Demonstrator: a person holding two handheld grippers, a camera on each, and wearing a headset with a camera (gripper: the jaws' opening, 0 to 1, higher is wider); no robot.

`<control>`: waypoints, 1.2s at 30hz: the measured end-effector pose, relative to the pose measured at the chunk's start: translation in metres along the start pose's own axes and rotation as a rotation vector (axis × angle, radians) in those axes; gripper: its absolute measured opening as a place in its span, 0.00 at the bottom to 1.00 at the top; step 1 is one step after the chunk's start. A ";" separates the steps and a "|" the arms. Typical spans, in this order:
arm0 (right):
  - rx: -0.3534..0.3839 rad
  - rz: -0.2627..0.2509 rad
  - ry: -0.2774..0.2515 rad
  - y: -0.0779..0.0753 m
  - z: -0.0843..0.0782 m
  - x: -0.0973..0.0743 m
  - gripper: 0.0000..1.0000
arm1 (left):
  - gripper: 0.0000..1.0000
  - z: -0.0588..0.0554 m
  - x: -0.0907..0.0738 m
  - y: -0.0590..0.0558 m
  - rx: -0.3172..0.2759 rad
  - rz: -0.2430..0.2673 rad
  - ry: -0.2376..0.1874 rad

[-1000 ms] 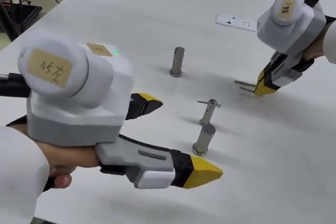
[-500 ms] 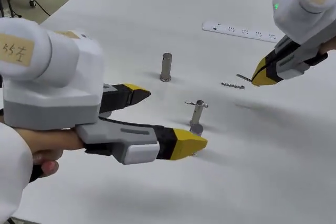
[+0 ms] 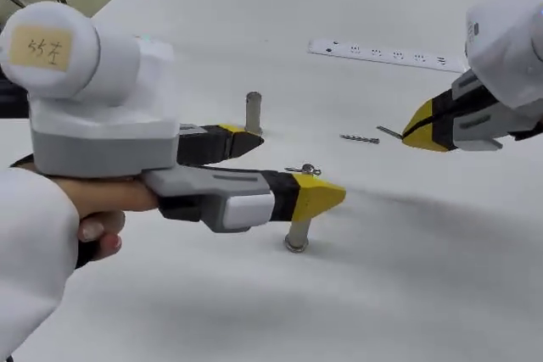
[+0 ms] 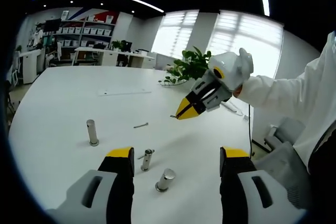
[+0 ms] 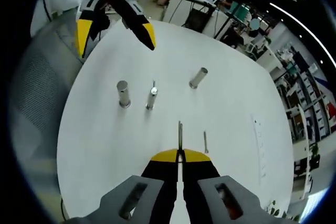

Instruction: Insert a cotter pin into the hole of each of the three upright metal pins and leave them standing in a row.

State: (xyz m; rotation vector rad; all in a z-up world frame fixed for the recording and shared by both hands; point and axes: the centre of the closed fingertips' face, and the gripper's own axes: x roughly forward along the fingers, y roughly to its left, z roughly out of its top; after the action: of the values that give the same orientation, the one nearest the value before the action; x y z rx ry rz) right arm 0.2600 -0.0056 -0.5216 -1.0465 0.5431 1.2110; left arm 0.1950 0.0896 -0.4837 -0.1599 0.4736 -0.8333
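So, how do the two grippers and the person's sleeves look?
Both the left gripper and the right gripper have white-and-grey bodies and dark fingers ending in yellow tips. The left one bears a tan handwritten label. The sleeve is white.

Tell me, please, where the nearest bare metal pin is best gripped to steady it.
Probably the plain shaft of the nearest pin, just above its wider foot, coming level from the side with the open left gripper. It stands upright, and the middle pin carries its cotter pin near the top, so the top should stay clear.
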 end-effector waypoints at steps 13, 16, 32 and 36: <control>-0.008 -0.080 -0.075 0.015 0.017 -0.018 0.00 | 0.43 0.012 0.033 -0.009 0.043 -0.069 0.013; -0.030 -0.089 -0.068 0.021 0.017 -0.018 0.00 | 0.38 0.014 0.039 -0.013 0.014 -0.090 0.011; -0.015 -0.089 -0.080 0.039 0.020 -0.019 0.00 | 0.17 0.008 0.060 -0.025 -0.027 -0.159 0.046; -0.024 -0.095 -0.086 0.040 0.025 -0.023 0.00 | 0.16 0.006 0.062 -0.029 -0.026 -0.171 0.051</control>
State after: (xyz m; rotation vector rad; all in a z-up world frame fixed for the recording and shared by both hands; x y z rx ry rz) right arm 0.2117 0.0049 -0.5060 -1.0244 0.4081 1.1751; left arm 0.2147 0.0239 -0.4902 -0.2059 0.5239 -1.0001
